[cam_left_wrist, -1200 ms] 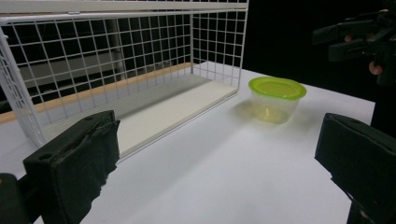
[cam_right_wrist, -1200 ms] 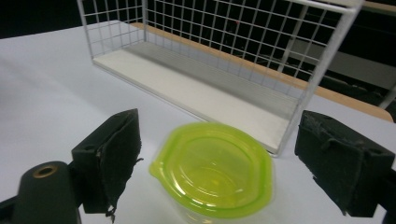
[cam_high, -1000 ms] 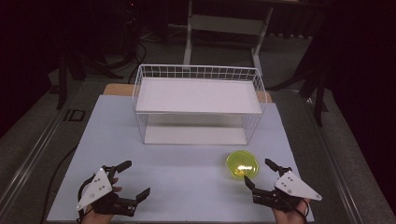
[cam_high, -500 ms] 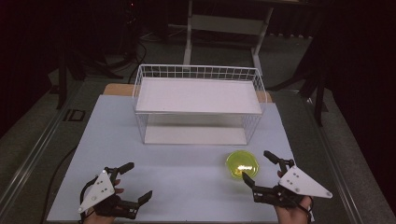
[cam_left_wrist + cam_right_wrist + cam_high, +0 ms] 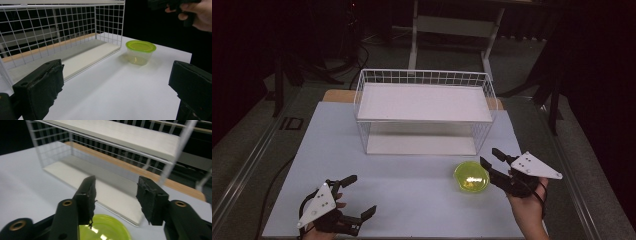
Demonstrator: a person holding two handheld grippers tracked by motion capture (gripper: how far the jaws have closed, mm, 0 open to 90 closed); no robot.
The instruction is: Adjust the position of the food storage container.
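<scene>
Right claw (image 5: 490, 161) hangs just above tub (image 5: 471, 177), jaws just narrowed, half-parted, gripping nothing. Left claw (image 5: 361, 196) released, idle near counter (image 5: 412, 200) front edge. Tub sits lidded before wire rack (image 5: 424, 112). Grasp not yet made; pickup and placing apparently left.

Green-lidded container (image 5: 105, 230) cut off by bottom edge; wire rack (image 5: 120, 157) blurred, cropped

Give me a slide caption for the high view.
Right gripper, jaws just narrowing with nothing between them, nears a green-lidded tub before a white wire rack.
</scene>
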